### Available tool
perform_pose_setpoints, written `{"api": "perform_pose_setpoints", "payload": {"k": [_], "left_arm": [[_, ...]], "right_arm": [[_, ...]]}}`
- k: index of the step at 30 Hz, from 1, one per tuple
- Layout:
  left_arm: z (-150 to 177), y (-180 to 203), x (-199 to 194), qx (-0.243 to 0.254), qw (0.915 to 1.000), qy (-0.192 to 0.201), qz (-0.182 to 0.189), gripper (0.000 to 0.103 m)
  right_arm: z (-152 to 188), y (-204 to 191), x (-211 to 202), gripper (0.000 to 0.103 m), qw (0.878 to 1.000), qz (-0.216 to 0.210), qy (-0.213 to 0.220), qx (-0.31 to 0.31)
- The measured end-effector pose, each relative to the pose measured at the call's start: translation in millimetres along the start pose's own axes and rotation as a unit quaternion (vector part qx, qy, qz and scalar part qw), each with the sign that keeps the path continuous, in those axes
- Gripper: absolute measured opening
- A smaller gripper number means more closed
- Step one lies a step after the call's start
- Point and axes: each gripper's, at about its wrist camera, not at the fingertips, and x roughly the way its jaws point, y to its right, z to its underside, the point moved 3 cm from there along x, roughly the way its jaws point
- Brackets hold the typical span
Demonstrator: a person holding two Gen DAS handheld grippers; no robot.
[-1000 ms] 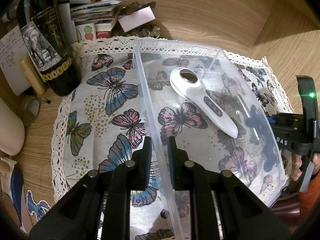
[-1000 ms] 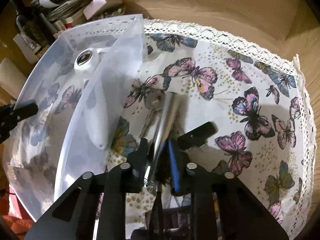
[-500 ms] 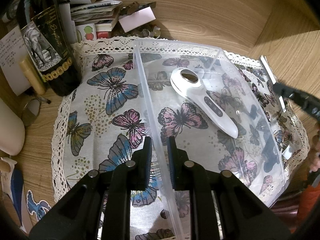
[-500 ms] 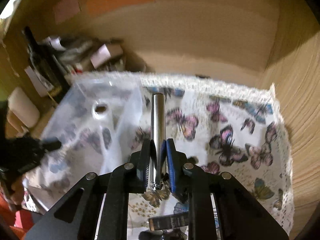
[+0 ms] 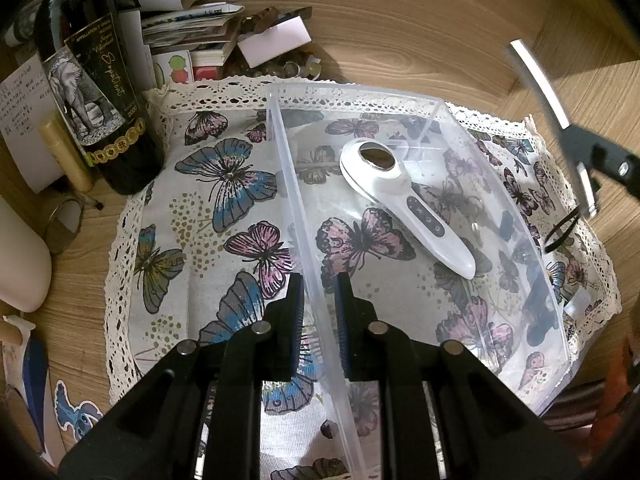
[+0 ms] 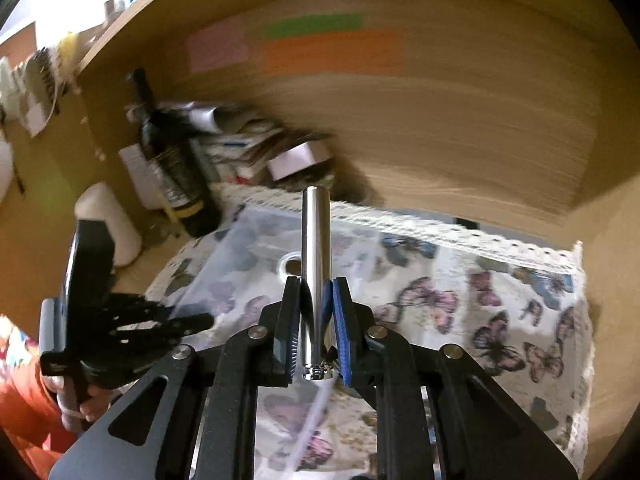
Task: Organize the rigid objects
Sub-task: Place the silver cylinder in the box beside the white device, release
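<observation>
Here | left claw (image 5: 319, 300) pinching bin wall (image 5: 304, 216) | right claw (image 6: 316, 312) pinching blurred tube (image 6: 315, 264)

Right gripper (image 6: 316, 320), low over butterfly cloth (image 6: 500, 312) one second ago, now raised; its view takes in wooden back wall with coloured sticky notes (image 6: 332, 46) at top of frame. Metal cylinder (image 6: 315, 264), earlier tilted against cloth beside keys, now lifted clear, upright at frame centre, clamped between blue pads (image 6: 340, 320). In left wrist view, right gripper gone from right edge beside clear bin (image 5: 400, 98); cylinder (image 5: 538, 82) now at upper right, above bin's right wall.
</observation>
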Motion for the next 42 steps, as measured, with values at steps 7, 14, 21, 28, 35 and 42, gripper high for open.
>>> {"api": "perform_pose_setpoints", "payload": {"k": [7, 14, 21, 28, 35, 42], "left_arm": [[-0.2, 0.0, -1.1, 0.0, 1.0, 0.0, 0.001, 0.015], [-0.3, 0.0, -1.3, -0.001, 1.0, 0.0, 0.0, 0.015], [-0.1, 0.6, -1.1, 0.0, 1.0, 0.001, 0.0, 0.015], [0.0, 0.7, -1.1, 0.0, 1.0, 0.001, 0.0, 0.015], [0.0, 1.1, -1.3, 0.0, 1.0, 0.001, 0.0, 0.015], [0.0, 2.4, -1.5, 0.003, 1.0, 0.003, -0.002, 0.015]], "right_arm": [[16.7, -24.5, 41.6, 0.015, 0.998, -0.016, -0.061, -0.023], [30.0, -32.2, 68.3, 0.015, 0.993, -0.014, -0.11, -0.035], [35.5, -30.0, 81.1, 0.015, 0.99, 0.001, -0.133, -0.039], [29.9, -29.3, 71.2, 0.02, 0.992, 0.022, -0.114, -0.044], [16.4, -12.9, 37.2, 0.029, 0.997, 0.04, -0.067, -0.025], [5.0, 29.4, -5.7, 0.042, 0.996, 0.081, -0.016, 0.023]]}}
